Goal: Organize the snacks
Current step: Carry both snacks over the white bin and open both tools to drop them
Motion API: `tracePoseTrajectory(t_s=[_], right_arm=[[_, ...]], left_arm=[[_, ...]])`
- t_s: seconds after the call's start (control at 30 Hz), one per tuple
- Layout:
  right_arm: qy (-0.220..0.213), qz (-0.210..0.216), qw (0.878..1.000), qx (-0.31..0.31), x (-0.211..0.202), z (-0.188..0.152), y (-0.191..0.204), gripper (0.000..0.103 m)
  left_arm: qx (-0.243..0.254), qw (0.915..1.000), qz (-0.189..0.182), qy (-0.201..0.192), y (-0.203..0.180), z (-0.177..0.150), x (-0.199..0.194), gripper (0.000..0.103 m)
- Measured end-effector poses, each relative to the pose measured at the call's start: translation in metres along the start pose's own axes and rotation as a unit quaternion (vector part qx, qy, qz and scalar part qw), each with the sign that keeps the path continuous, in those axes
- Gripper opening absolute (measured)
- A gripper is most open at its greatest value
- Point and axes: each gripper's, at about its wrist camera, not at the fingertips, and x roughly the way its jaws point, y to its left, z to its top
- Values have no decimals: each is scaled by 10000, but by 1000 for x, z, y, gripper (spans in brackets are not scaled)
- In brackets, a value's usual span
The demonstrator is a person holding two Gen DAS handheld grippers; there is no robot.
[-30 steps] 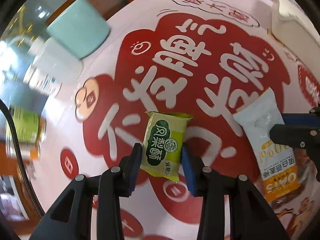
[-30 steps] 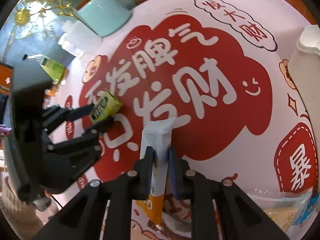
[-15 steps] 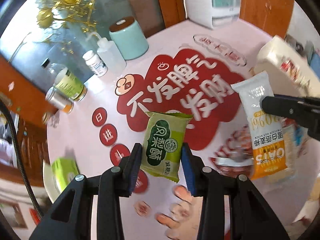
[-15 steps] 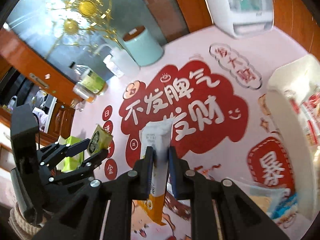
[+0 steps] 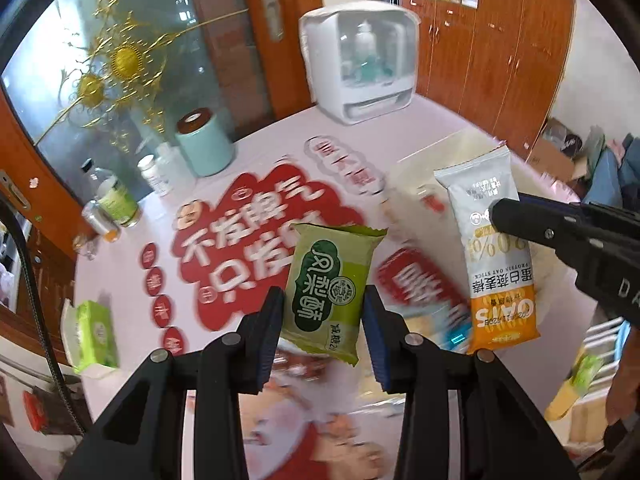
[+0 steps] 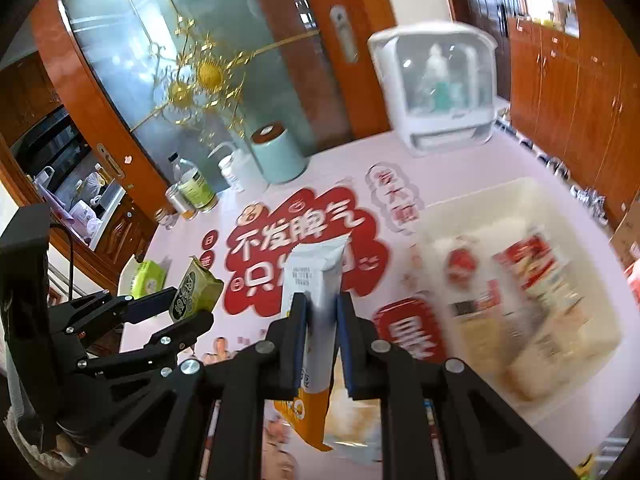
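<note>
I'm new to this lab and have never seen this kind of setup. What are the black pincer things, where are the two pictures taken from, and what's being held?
There is no robot here. A person holds a hand-operated gripper in each hand, and each gripper carries a wide-angle camera that looks forward along its two fingers, so each picture shows its own gripper at the bottom.

In the left wrist picture, the left gripper is closed on a green snack packet. At the right edge you see the other gripper from the side.

In the right wrist picture, the right gripper is closed on a white and orange oat stick packet. Both packets are held up in the air.

Below is a pink table with a red printed cloth. On it stand a mint canister, some bottles, a white appliance and a white bin that already holds snacks, though it is blurred.
</note>
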Motion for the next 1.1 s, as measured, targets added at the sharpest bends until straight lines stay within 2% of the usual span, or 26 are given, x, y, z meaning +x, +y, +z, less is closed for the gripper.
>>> tracePoseTrajectory(t_s=[0.13, 0.23, 0.4, 0.5, 0.63, 0.8, 0.87, 0.9, 0.93, 0.97, 1.03, 1.1], right_arm=[[-201, 42, 9995, -243, -32, 13, -52, 15], [-266, 66, 9986, -450, -46, 31, -93, 15], [-342, -86, 9970, -693, -55, 64, -155, 15], [-317, -98, 9975, -626, -52, 84, -188, 15], [-274, -48, 9978, -604, -40, 102, -215, 15], [-93, 51, 9974, -718, -15, 111, -228, 16], [59, 48, 9968, -800, -2, 113, -228, 18], [128, 89, 9965, -823, 4, 113, -226, 19], [234, 156, 9960, -843, 10, 113, -227, 22], [321, 153, 9957, -859, 16, 113, -226, 25], [445, 38, 9949, -905, 23, 111, -225, 36], [453, 47, 9949, -903, 23, 109, -227, 38]], left_arm=[[-221, 9997, 104, -25, -56, 24, 3, 38], [-462, 9989, 49, 2, -96, 44, 15, 38], [-756, 9971, 5, 123, -154, 75, 46, 38], [-850, 9960, 61, 258, -180, 90, 65, 38], [-995, 9942, 153, 375, -192, 100, 84, 38], [-1160, 9917, 347, 432, -197, 109, 99, 40], [-1148, 9916, 396, 452, -196, 109, 102, 60], [-1146, 9913, 449, 459, -195, 109, 102, 85], [-1153, 9909, 559, 408, -195, 108, 100, 94], [-1151, 9908, 634, 329, -194, 107, 98, 94], [-1099, 9906, 768, 276, -191, 104, 93, 94], [-1139, 9895, 857, 254, -185, 101, 88, 94]])
